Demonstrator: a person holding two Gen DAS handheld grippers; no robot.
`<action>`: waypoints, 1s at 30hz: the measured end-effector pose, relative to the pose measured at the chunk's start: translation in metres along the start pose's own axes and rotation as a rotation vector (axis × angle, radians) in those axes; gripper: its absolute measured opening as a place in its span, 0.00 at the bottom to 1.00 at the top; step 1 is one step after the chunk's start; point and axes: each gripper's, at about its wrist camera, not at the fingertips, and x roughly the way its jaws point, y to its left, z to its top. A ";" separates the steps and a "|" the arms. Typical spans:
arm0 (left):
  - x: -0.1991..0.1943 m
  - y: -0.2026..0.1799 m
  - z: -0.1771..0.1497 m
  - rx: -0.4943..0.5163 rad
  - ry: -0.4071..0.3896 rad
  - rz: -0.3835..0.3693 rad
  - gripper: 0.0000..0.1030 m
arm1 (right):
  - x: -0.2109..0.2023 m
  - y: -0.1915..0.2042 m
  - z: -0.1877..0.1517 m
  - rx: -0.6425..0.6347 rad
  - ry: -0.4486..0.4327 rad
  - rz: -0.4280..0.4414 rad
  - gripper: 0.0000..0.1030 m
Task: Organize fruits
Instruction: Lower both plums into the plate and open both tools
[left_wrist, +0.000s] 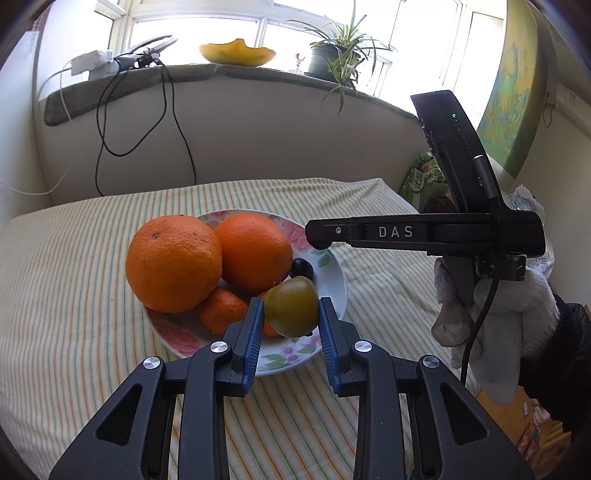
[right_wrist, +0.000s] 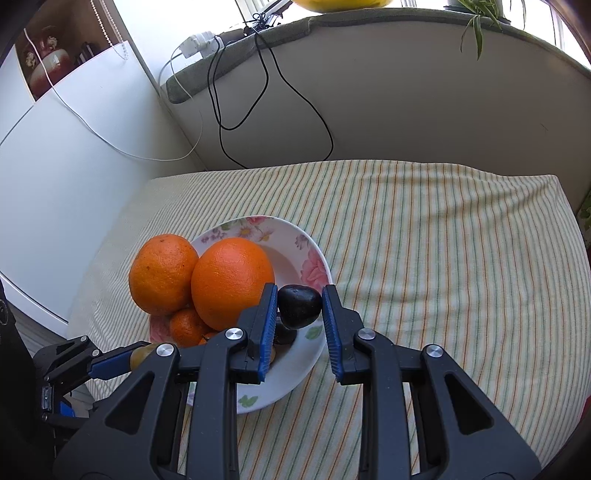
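A floral white plate (left_wrist: 334, 291) (right_wrist: 314, 254) on the striped cloth holds two big oranges (left_wrist: 173, 258) (right_wrist: 231, 282), small tangerines (left_wrist: 221, 310) (right_wrist: 186, 326) and dark fruits. My left gripper (left_wrist: 291, 314) is shut on a green-brown fruit (left_wrist: 291, 306) over the plate's near rim. My right gripper (right_wrist: 300, 308) has its blue pads on both sides of a black fruit (right_wrist: 298, 306) above the plate, close to it or touching; it shows from the side in the left wrist view (left_wrist: 317, 236). Another dark fruit (left_wrist: 303, 267) lies on the plate.
The striped cloth (right_wrist: 443, 240) covers the table. Behind it is a low wall with a cushioned sill (left_wrist: 207, 72), black and white cables (right_wrist: 258, 92), a yellow bowl (left_wrist: 238, 53) and a potted plant (left_wrist: 334, 55). A white cabinet (right_wrist: 55, 147) stands left.
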 end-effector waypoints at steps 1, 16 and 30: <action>0.001 0.000 0.000 0.001 0.001 0.001 0.27 | 0.001 0.000 0.000 0.001 0.001 -0.001 0.25; -0.002 0.000 0.001 -0.003 -0.005 0.012 0.37 | 0.009 0.005 -0.002 -0.023 0.006 -0.020 0.26; -0.023 0.003 -0.003 -0.020 -0.043 0.026 0.48 | -0.020 0.017 -0.010 -0.031 -0.060 -0.001 0.51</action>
